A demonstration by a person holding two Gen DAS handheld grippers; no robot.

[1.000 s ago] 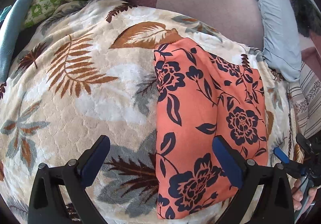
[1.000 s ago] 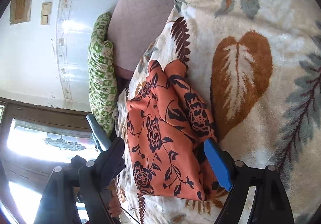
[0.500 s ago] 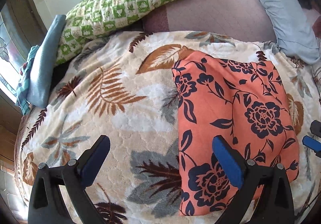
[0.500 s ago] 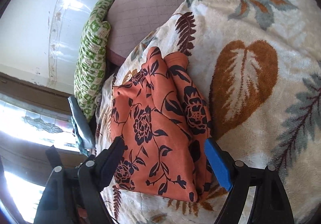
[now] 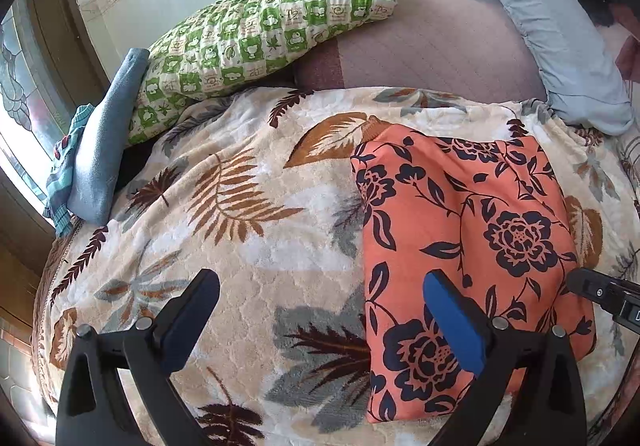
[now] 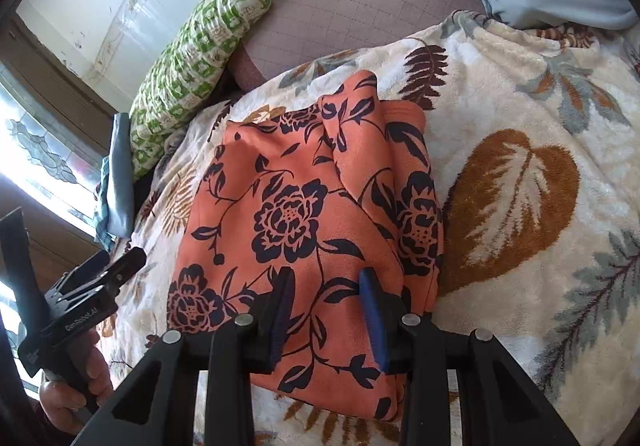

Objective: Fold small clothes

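Two grippers over one garment. Orange floral cloth point(image 5: 468, 230) lies folded into a long panel on the leaf-print blanket point(image 5: 224, 214), its long axis running away from both cameras toward the far pillows.

Left gripper point(image 5: 320, 318): jaws spread wide, holding nothing. Its right finger hangs over the cloth's near left part; its left finger is over bare blanket. The cloth lies ahead and to the right of this tool.

Right gripper point(image 6: 326, 310): jaws narrowed to a small gap, fingers directly over the near end of the cloth point(image 6: 304, 214). Whether fabric is pinched between them cannot be told; the cloth shows no lift or pucker there. A thicker doubled layer runs along the cloth's right edge in this view.

Judgement: the right gripper is the nearer and better centred, so the coming move likely turns on taking the near end and carrying it along the long axis toward the far end.

Green checked pillow point(image 5: 256, 30) and a blue garment point(image 5: 104, 142) lie well apart, at far left.
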